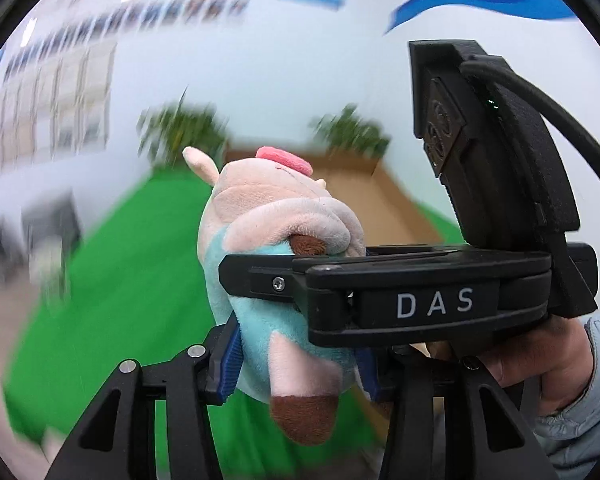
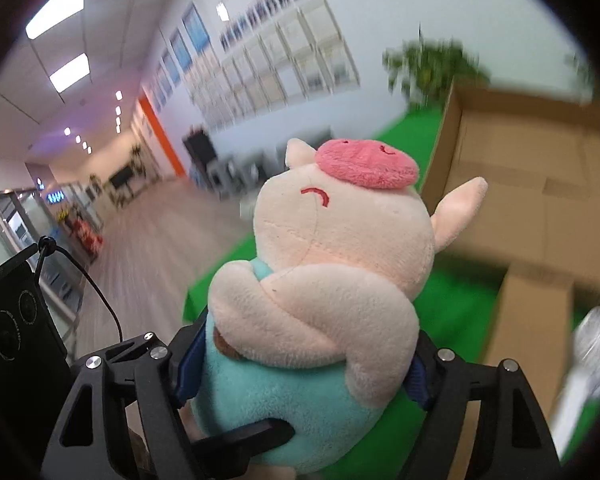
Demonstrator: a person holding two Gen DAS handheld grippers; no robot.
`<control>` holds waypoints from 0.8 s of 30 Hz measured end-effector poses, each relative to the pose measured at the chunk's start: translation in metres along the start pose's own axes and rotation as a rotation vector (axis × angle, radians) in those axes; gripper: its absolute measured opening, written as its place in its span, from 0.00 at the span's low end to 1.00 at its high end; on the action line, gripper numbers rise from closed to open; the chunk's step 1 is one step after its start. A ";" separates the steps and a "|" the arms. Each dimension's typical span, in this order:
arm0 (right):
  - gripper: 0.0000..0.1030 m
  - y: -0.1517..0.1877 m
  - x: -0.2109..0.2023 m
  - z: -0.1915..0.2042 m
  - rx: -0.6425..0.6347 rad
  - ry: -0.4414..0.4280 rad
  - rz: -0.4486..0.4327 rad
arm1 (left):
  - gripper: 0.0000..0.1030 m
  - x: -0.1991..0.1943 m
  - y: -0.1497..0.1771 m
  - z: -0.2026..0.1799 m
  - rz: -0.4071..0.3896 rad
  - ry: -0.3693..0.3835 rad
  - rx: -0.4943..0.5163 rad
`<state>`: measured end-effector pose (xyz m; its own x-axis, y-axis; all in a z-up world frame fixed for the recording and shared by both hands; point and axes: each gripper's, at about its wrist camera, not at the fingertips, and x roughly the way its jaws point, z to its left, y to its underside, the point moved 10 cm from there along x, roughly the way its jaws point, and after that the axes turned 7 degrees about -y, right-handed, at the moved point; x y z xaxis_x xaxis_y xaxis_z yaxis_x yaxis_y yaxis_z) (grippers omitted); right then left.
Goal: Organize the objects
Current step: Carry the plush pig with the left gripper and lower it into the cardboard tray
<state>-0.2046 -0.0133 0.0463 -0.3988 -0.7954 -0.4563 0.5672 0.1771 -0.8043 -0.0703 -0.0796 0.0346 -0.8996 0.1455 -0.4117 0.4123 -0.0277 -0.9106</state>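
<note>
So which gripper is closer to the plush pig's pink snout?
Right. The right gripper clamps the plush pig at its teal belly, just under the arms; the left gripper grips lower, near the legs, farther from the snout.

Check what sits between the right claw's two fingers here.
The plush pig, its teal body squeezed between the blue pads; right wrist view shows it.

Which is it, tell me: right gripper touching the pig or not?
Touching. The right wrist view shows the right gripper with both blue pads pressed into the pig at its teal body.
</note>
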 end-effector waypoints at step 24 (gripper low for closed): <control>0.72 -0.118 0.097 -0.170 0.020 0.011 0.010 | 0.44 0.293 -0.082 0.052 0.169 0.046 -0.052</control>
<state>-0.4325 -0.0129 0.0327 -0.4006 -0.7873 -0.4688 0.5859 0.1733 -0.7917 -0.3750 -0.0865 -0.0129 -0.8096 0.1879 -0.5560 0.5654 -0.0049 -0.8248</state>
